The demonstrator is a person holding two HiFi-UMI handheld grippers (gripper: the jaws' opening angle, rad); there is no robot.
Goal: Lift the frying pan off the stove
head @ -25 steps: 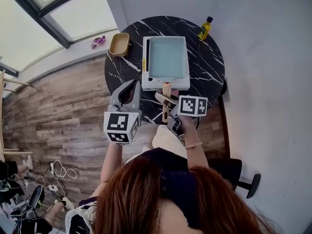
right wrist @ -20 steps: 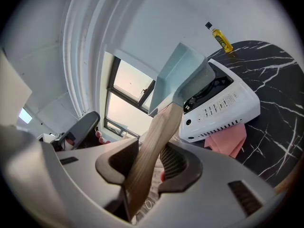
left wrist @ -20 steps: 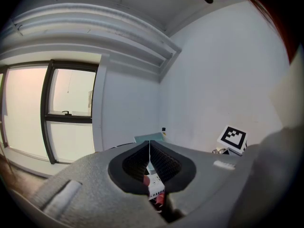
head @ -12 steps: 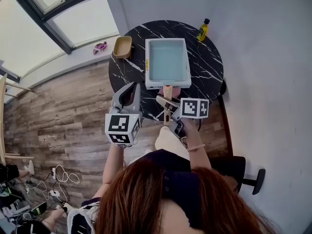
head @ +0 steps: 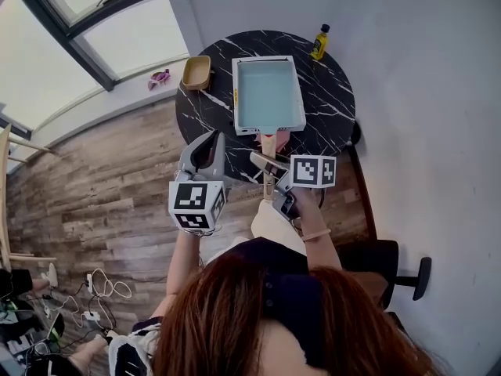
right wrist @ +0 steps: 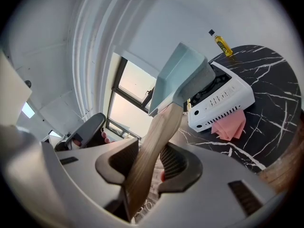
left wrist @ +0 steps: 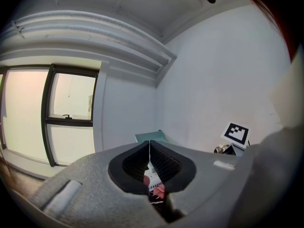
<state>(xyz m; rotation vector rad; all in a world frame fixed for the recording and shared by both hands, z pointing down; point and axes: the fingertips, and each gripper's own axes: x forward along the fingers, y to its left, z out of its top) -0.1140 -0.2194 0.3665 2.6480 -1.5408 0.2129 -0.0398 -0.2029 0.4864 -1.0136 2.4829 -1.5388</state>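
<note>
**A:** What is the right gripper [right wrist: 147, 163] doing with its fingers?

**B:** They are clamping the wooden handle [right wrist: 153, 137] of the frying pan [right wrist: 179, 75]; the pan is hanging tilted just beyond the fingertips, over the white stove [right wrist: 223, 101]; a pink cloth [right wrist: 231, 126] is lying beside the stove on the tabletop [right wrist: 266, 80].

**A:** And the left gripper [left wrist: 150, 158]?

**B:** Its fingers are pressing together on nothing; it is hovering left of the right fingers.

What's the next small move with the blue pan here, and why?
Probably lift a little higher, keeping it level. The right gripper has its jaws clamped on the wooden handle of the pale blue rectangular frying pan, which appears just clear of the white tabletop stove but directly over it.
</note>
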